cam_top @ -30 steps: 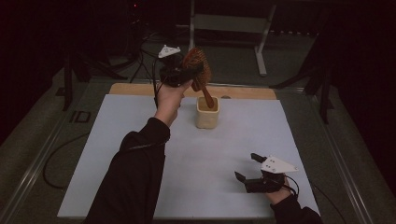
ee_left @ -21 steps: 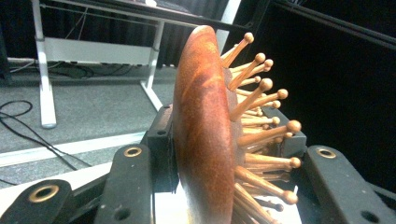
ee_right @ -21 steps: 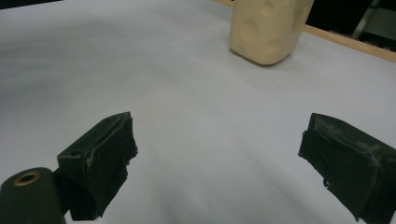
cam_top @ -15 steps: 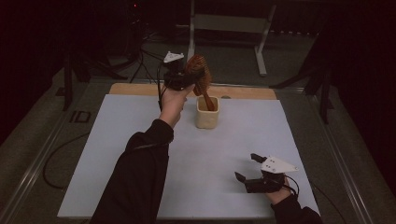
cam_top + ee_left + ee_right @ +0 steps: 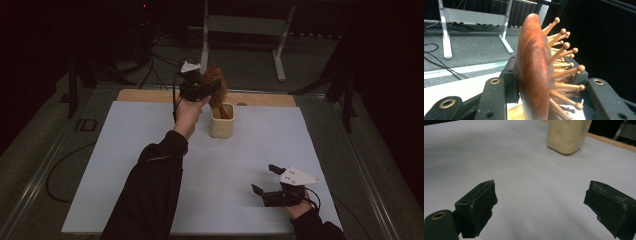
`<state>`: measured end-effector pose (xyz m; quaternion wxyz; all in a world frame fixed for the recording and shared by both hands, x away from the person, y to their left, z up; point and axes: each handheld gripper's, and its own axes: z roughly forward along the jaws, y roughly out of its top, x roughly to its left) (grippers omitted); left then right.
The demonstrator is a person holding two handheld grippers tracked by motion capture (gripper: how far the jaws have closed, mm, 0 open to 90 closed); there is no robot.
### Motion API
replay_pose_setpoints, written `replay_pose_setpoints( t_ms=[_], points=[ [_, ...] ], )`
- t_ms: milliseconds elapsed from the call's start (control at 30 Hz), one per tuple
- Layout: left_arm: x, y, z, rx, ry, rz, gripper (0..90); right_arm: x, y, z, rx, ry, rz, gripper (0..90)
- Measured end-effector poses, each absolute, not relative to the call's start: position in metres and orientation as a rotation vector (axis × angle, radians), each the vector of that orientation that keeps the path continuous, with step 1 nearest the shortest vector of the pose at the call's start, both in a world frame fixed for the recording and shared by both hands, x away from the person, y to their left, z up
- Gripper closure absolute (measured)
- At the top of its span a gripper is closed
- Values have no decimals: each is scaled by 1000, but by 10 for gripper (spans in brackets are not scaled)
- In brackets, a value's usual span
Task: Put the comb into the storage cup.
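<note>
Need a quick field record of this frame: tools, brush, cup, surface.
left tool: shut on brush, raised above cup
brush: wooden, ball-tipped pins; handle end inside the cup
cup: cream, upright, far centre of sheet
right tool: open, holds nothing, low at near right of sheet
sheet: white, covers the table; wooden strip along far edge

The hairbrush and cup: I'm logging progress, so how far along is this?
Done: the left claw is shut on the wooden hairbrush, its handle already inside the cream cup. In hand: the brush is held upright there. Left: releasing it. The right claw rests open on the white table, apart from the cup.
</note>
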<state>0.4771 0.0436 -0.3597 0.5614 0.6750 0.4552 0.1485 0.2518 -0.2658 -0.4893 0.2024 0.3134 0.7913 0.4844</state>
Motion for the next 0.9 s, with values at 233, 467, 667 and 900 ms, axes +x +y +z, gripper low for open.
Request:
replay_pose_setpoints(
  t_ms=[233, 467, 667, 900],
  points=[
    [481, 41, -368, 1587, 1093, 323, 554, 252, -266, -489, 875, 2210, 1355, 85],
    [484, 37, -377, 1606, 1098, 312, 554, 252, -266, -489, 876, 2212, 1349, 85],
    [487, 37, -383, 1602, 1121, 302, 552, 252, -266, -490, 872, 2217, 1350, 85],
    [490, 35, -393, 1621, 1132, 282, 549, 252, -266, -490, 875, 2218, 1354, 85]
  ],
)
